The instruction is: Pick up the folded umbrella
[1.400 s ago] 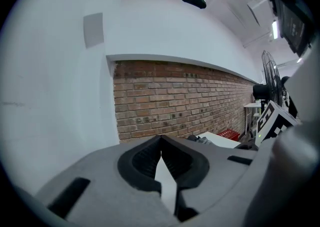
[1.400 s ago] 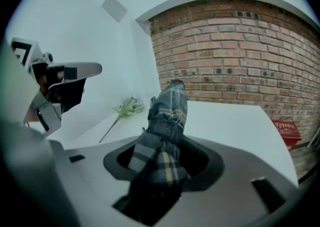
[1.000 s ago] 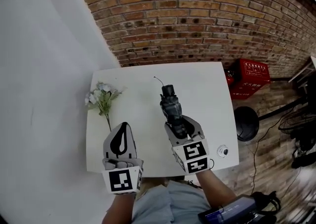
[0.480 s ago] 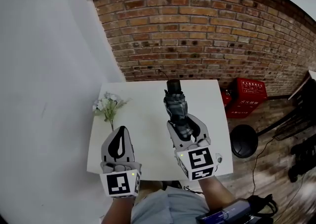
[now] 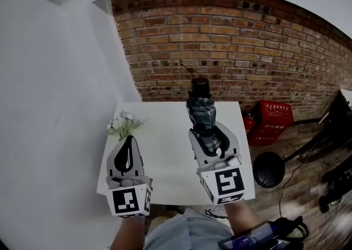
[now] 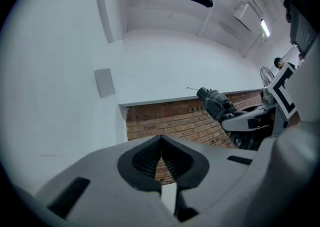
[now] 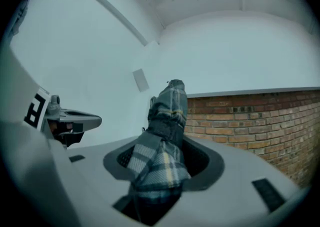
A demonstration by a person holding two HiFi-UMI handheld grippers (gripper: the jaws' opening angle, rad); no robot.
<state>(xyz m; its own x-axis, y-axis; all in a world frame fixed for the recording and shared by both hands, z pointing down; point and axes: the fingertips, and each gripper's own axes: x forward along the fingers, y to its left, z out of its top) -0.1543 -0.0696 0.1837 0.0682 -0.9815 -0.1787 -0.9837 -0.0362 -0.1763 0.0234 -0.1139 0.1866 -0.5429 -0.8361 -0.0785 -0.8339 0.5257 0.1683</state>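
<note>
**A:** What differs from a second ago?

**B:** Both grippers have come up. A second ago the folded umbrella point(image 5: 201, 108) showed wholly against the white worktop point(image 5: 165, 152). Now it is lifted clear, and its far end shows against the brick wall point(image 5: 247, 50) past the worktop's far edge.

**A:** Who has it?

**B:** The right gripper point(image 5: 210, 131). Its jaws are clamped on the umbrella's near end, as in the earlier frames, and the fabric bunches up between them in the right gripper view. The rest sticks out toward 12 o'clock.

**A:** And the left gripper point(image 5: 128, 140)?

**B:** It is higher too, at 9 o'clock of the right one. Its jaws are closed on each other, tips meeting.

**A:** What does the umbrella look like?

**B:** It is short, thick and folded down. The cloth is a dark plaid of grey-blue with pale lines and a faint yellow stripe, and it is creased and loosely wrapped. The far end has a black round cap, and a thin dark cord pokes out beyond it.

**A:** Anything else shifted?

**B:** The flowers point(image 5: 124, 125) lie where they were, at the worktop's far left corner, at about 12 o'clock from the left gripper. The red crate point(image 5: 275, 122) stays on the floor at 3 o'clock of the worktop.
</note>
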